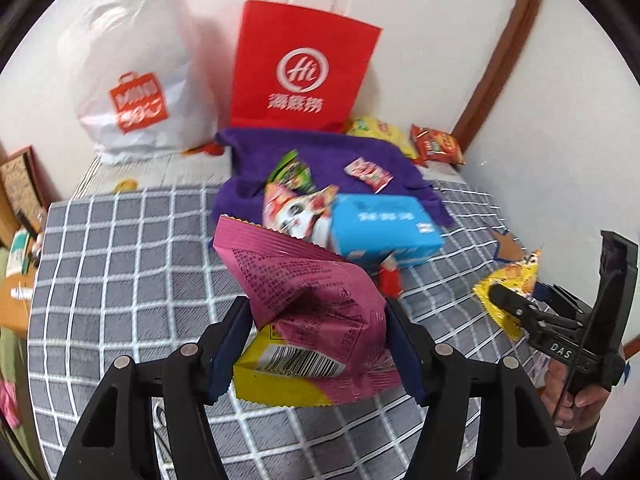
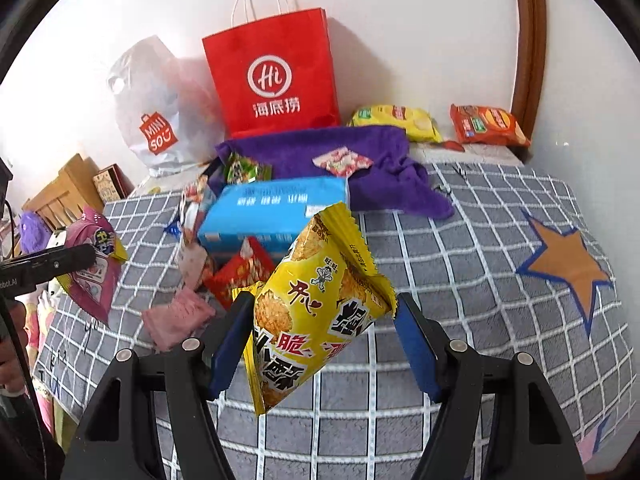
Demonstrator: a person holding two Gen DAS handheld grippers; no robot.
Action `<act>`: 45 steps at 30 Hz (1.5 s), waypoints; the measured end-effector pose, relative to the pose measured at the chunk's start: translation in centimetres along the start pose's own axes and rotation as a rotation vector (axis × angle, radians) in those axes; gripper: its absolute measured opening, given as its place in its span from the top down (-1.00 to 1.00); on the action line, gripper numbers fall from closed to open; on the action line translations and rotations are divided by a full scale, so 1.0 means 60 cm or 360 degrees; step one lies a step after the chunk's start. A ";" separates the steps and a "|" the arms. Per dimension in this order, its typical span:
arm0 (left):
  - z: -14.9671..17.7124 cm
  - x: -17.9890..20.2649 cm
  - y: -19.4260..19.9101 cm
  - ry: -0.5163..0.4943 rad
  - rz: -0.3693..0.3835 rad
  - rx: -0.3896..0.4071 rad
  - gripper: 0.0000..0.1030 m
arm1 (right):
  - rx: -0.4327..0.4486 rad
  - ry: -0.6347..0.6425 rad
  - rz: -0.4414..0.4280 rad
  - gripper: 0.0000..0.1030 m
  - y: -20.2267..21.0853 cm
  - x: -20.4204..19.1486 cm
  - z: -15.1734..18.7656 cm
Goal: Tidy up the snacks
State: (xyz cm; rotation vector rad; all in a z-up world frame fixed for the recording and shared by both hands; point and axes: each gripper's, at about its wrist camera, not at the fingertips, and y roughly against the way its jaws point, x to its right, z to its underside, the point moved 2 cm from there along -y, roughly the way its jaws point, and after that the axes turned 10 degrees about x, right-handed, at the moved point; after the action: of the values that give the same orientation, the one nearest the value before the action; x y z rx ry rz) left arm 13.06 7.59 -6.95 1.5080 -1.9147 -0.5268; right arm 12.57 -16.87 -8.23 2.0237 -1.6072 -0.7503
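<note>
Left tool (image 1: 316, 320) is clamped on a pink packet (image 1: 316, 288), right tool (image 2: 320, 340) on a yellow packet (image 2: 320, 308); lift both clear, keeping grips firm, toward the red bag (image 2: 276, 88).

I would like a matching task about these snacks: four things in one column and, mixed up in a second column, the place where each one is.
Things
1. pink foil snack packet
2. yellow rice-cracker packet
3. small red-and-white candy wrapper
4. orange biscuit packet

Places
A. lying on the purple towel
B. by the wall, near the brown wooden frame
C. held in the left gripper
D. held in the right gripper

Pairs: 1-C, 2-D, 3-A, 4-B
</note>
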 end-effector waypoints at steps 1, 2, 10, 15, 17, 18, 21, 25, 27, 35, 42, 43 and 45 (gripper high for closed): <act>-0.009 0.009 -0.003 -0.0018 0.0012 0.0003 -0.24 | 0.0007 0.0004 0.0002 -0.36 -0.002 -0.001 -0.007; -0.015 0.015 -0.004 -0.0030 0.0019 0.0006 -0.24 | 0.0012 0.0007 -0.0001 -0.36 -0.005 -0.002 -0.015; -0.071 0.052 -0.022 -0.0126 0.0047 0.0029 -0.24 | 0.0036 0.0026 -0.0029 -0.36 -0.033 -0.012 -0.070; -0.098 0.059 -0.035 -0.0139 0.0065 0.0028 -0.24 | 0.0059 0.0030 -0.0043 -0.36 -0.050 -0.017 -0.101; -0.107 0.062 -0.040 -0.0141 0.0066 0.0026 -0.24 | 0.0064 0.0035 -0.0040 -0.36 -0.057 -0.016 -0.112; -0.113 0.062 -0.043 -0.0143 0.0064 0.0024 -0.24 | 0.0066 0.0037 -0.0037 -0.36 -0.060 -0.015 -0.116; -0.130 0.063 -0.049 -0.0150 0.0056 0.0025 -0.24 | 0.0072 0.0021 -0.0029 -0.36 -0.071 -0.009 -0.134; -0.151 0.061 -0.055 -0.0154 0.0044 0.0042 -0.24 | 0.0085 0.0009 -0.0027 -0.36 -0.082 -0.001 -0.157; -0.160 0.061 -0.056 -0.0151 0.0041 0.0052 -0.24 | 0.0093 0.0007 -0.0024 -0.36 -0.088 0.001 -0.169; -0.195 0.055 -0.072 -0.0138 0.0018 0.0081 -0.24 | 0.0117 0.0029 -0.0047 -0.36 -0.108 -0.003 -0.216; -0.215 0.042 -0.102 -0.0119 -0.0012 0.0067 -0.24 | 0.0115 0.0036 -0.0065 -0.36 -0.137 -0.003 -0.247; -0.217 0.041 -0.106 -0.0114 -0.0013 0.0062 -0.24 | 0.0111 0.0040 -0.0062 -0.36 -0.144 -0.001 -0.252; -0.225 0.036 -0.118 -0.0106 -0.0021 0.0055 -0.24 | 0.0106 0.0047 -0.0055 -0.36 -0.153 -0.001 -0.259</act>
State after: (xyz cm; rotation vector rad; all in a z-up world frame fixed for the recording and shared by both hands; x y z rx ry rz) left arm 27.14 4.67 -1.42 1.5433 -1.9751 -0.5586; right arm 29.50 -14.59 -2.47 2.1047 -1.6046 -0.6846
